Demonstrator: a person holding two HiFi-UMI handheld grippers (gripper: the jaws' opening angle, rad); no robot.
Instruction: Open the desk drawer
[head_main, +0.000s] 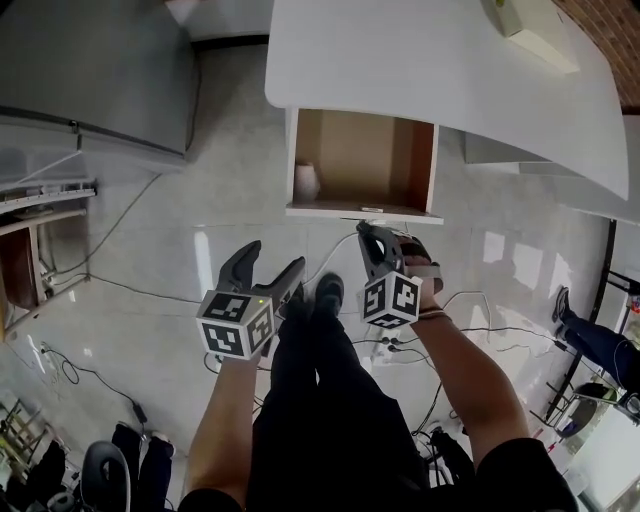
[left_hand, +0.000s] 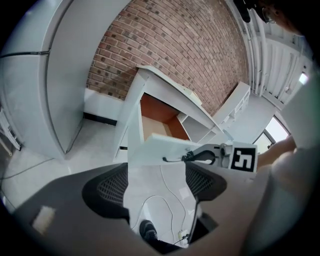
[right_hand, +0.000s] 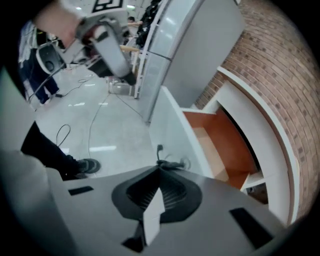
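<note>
Fingers of left gripper (head_main: 274, 256): spread wide, holding nothing; only floor (head_main: 230, 200) and cable show in the gap.
Fingers of right gripper (right_hand: 159, 169): pressed together, tips right at the drawer's front edge.
Drawer (head_main: 365, 211): one, pulled out from under the white desk (head_main: 420, 60), brown inside, straight ahead of both grippers.
Drawer contents: one small white vessel (head_main: 306, 182) in the left rear corner; no other item shows inside.
Grippers: two, left one lower and well back from the drawer, right one up against its front.
Marker cubes: two, one per gripper (head_main: 237, 325) (head_main: 390, 300).
Desk items: two pale boxes (head_main: 535, 40) at the far right end, both cut off by the picture's top edge.
Floor: several thin cables (head_main: 110, 230) trailing about, too tangled for an exact count.
Unclear: a thin black cord-like piece (right_hand: 169, 163) sits at the right tips on the drawer front; cannot tell whether it is pinched or only touching.
Hidden: the rear of the drawer runs under the desk top; the desk's right end runs out of view.
Background: brick wall (left_hand: 175, 45) behind the desk, grey cabinet (head_main: 90, 70) to the left.
</note>
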